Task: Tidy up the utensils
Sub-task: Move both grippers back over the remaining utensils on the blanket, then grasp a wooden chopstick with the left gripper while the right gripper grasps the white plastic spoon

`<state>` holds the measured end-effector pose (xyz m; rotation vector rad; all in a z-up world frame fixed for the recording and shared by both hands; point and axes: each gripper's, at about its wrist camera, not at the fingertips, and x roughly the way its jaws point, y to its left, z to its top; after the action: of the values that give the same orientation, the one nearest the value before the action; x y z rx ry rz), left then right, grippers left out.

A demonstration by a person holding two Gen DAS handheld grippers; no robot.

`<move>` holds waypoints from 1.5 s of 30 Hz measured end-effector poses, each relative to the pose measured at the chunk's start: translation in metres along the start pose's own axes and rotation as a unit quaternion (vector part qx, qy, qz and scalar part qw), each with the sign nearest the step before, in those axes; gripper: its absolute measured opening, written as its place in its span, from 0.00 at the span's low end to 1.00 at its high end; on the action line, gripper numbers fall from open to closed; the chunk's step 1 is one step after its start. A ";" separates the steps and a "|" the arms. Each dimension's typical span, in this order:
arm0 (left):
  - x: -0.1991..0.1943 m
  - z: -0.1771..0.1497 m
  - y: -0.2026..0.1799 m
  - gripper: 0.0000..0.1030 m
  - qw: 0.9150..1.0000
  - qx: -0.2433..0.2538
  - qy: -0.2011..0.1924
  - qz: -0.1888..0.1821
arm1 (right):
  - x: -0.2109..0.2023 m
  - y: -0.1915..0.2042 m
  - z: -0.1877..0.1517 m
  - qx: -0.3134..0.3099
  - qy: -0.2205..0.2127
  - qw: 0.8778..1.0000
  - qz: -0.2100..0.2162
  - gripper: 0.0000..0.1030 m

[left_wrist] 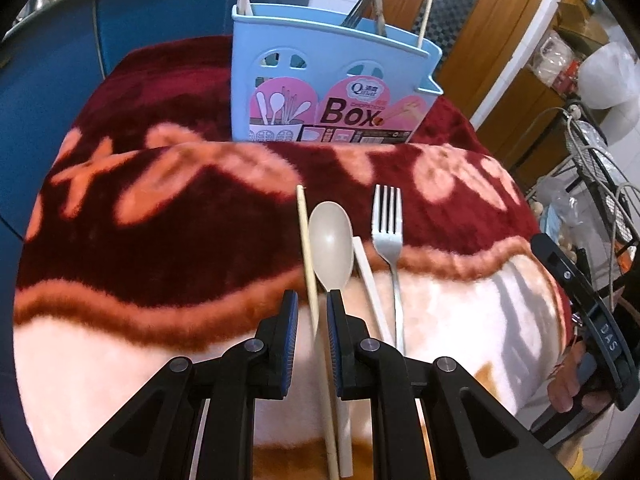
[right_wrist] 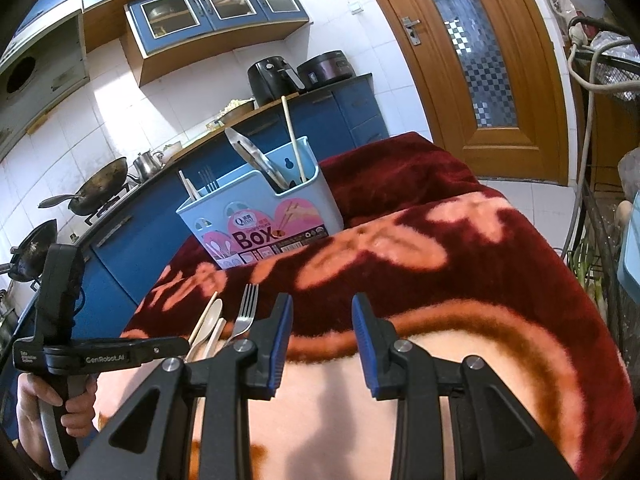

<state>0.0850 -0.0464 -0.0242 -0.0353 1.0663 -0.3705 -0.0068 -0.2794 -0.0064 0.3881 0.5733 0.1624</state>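
L tool (left_wrist: pixel 312 312) straddles chopstick (left_wrist: pixel 307 248), prob. ungripped.

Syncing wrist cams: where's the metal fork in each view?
Left wrist: metal fork lies right of centre on the blanket, rightmost of the loose utensils, tines pointing to the blue utensil box.
Right wrist: fork sits lower left, just left of the right gripper.
Shared landmark: the blue utensil box.
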 end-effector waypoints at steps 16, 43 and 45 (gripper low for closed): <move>0.019 0.020 0.000 0.09 0.998 0.028 0.048 0.020 | 0.004 -0.001 -0.002 0.001 0.015 1.000 0.000 0.33; -0.046 -0.031 0.071 0.04 0.988 -0.107 -0.111 -0.026 | 0.061 0.100 0.006 -0.050 0.199 0.976 0.066 0.33; -0.049 -0.033 0.073 0.04 0.987 -0.108 -0.117 -0.025 | 0.066 0.109 0.005 -0.050 0.211 0.973 0.072 0.33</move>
<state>0.0563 0.0425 -0.0142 -0.2927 0.8702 -0.2867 0.0464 -0.1647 0.0085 0.2966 0.9528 0.4183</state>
